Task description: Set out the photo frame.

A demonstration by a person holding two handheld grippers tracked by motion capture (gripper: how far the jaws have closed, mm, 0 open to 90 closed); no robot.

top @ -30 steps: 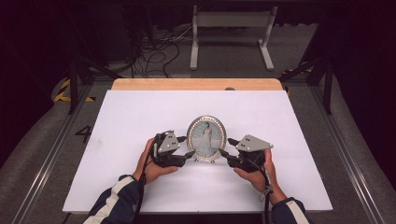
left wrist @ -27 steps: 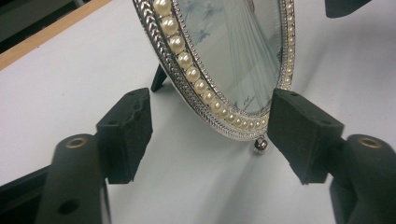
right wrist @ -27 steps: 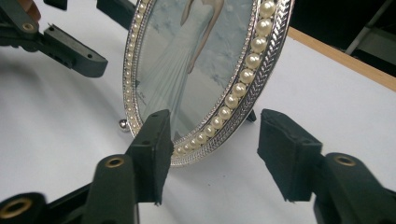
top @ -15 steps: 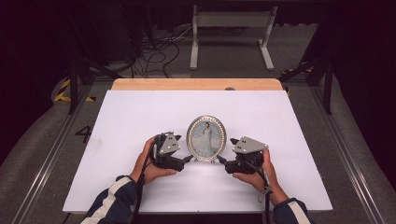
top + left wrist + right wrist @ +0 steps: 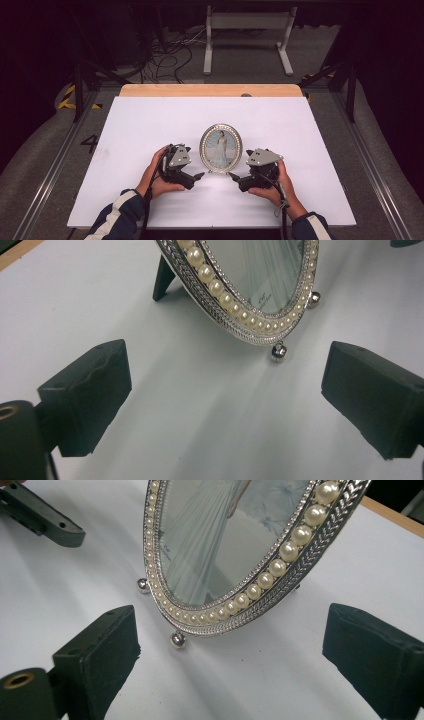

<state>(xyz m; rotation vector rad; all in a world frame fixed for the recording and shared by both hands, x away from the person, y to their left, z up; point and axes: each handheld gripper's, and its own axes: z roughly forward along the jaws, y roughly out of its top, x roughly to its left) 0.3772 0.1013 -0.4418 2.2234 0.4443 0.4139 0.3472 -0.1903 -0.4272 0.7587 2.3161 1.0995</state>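
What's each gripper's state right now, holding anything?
Left gripper: open, jaws just opened, nothing between them; oval photo frame stands just ahead.
Right gripper: open, jaws just opened, holding nothing.

The picture frame (image 5: 220,148) stands on the table (image 5: 150,120) between both hand-held grippers.

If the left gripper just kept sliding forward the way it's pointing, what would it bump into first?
Most likely the oval picture frame: the left gripper, jaws open, points at its lower pearl-trimmed rim and one small ball foot, though depth is hard to judge.
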